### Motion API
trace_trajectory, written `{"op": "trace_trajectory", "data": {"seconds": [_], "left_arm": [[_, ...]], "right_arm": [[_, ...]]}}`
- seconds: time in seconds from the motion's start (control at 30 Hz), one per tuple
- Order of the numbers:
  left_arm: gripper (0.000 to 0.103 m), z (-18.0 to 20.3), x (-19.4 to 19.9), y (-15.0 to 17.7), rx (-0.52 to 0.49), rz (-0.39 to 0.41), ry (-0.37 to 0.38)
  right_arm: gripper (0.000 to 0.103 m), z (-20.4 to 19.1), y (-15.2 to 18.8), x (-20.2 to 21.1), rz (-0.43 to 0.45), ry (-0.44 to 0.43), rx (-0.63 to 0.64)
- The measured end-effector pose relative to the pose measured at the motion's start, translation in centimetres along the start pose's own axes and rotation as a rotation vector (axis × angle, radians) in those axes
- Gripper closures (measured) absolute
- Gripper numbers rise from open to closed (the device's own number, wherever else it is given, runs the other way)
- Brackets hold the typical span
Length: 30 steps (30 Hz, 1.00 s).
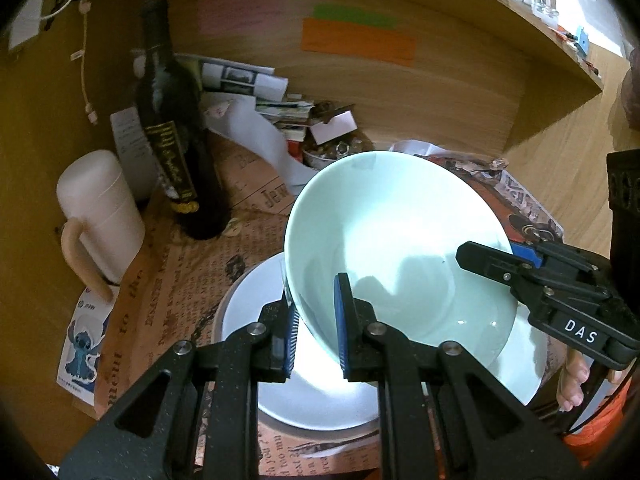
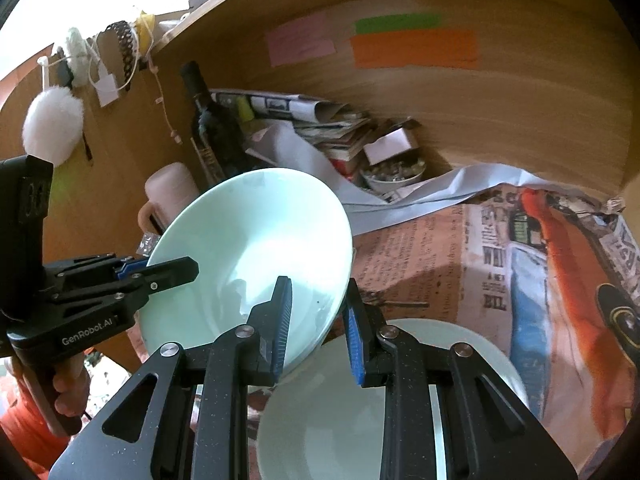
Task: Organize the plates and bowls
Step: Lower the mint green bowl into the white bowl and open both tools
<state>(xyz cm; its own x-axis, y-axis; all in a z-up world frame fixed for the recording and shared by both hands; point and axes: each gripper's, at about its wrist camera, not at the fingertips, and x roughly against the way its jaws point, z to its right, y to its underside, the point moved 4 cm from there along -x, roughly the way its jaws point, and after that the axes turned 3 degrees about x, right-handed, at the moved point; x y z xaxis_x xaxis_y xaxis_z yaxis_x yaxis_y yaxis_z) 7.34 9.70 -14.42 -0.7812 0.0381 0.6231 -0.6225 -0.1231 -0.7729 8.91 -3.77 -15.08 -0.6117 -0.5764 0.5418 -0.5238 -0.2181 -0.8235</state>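
While tilted above a white plate (image 1: pixel 248 320) on the newspaper-covered counter (image 1: pixel 176 280), one pale green bowl (image 1: pixel 392 248) is held at opposite rim edges: left gripper (image 1: pixel 316 332) jaws clamped on its near rim, right gripper (image 2: pixel 318 332) jaws likewise pinching the rim. Dark bottle (image 1: pixel 172 128) and pink mug (image 1: pixel 100 216) stand behind.
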Motion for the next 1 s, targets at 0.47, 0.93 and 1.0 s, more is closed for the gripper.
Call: {"op": "trace_trajectory", "data": {"seconds": [0.47,0.93,1.0], "left_arm": [[0.088,-2.8,-0.3,1.9,0.053,-0.03,-0.043],[0.088,-3.7,-0.8,3.3,0.064,-0.075,-0.056],[0.088,-3.6,-0.9,3.5,0.065,-0.079,-0.055]], "right_arm": [[0.08,-2.1,0.7,-3.0,-0.066,-0.041,0.03],[0.08,-3.1,1.3,-4.2,-0.102,-0.038,0.057],[0.079,-3.3,1.3,-4.3,-0.104,-0.023,0.079]]}}
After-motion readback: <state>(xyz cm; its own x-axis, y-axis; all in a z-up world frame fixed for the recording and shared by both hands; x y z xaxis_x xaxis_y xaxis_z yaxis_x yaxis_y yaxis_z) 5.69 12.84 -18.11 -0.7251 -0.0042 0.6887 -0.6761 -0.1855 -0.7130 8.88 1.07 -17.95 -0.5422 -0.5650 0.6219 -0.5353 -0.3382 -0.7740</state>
